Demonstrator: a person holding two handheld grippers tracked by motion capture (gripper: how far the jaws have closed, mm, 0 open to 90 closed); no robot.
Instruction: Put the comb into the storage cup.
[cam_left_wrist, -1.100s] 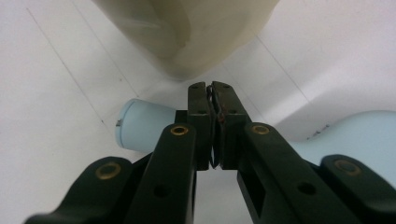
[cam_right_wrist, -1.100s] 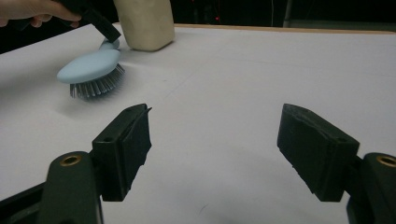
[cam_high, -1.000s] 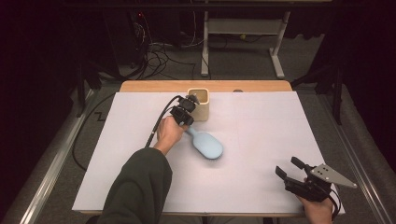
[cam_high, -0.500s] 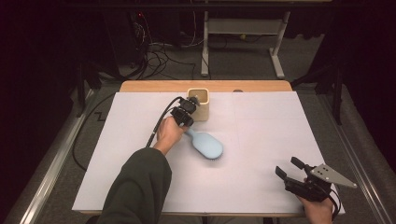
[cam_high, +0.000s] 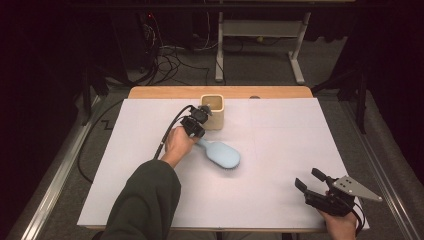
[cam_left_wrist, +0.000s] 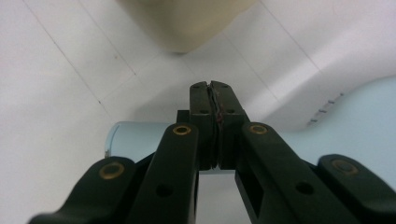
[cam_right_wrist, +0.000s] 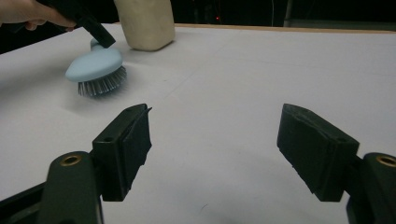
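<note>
A light blue hairbrush (cam_high: 222, 154) lies bristles down on the white table sheet (cam_high: 280, 135), its handle pointing toward a cream cup (cam_high: 212, 111). My left gripper (cam_high: 196, 133) points down at the handle's end, just in front of the cup. In the left gripper view its jaws (cam_left_wrist: 212, 88) stand pad to pad with nothing between them, and the blue handle (cam_left_wrist: 135, 135) lies under them. My right gripper (cam_high: 311, 179) rests open near the table's front right corner. In the right gripper view its pads (cam_right_wrist: 135, 140) stand wide apart over bare sheet, the brush (cam_right_wrist: 95, 63) far off.
The cream cup (cam_right_wrist: 144, 23) stands at the back middle of the sheet, close to the wooden table edge (cam_high: 280, 92). A black cable (cam_high: 167, 137) trails from the left gripper over the left side. Metal rails flank the table.
</note>
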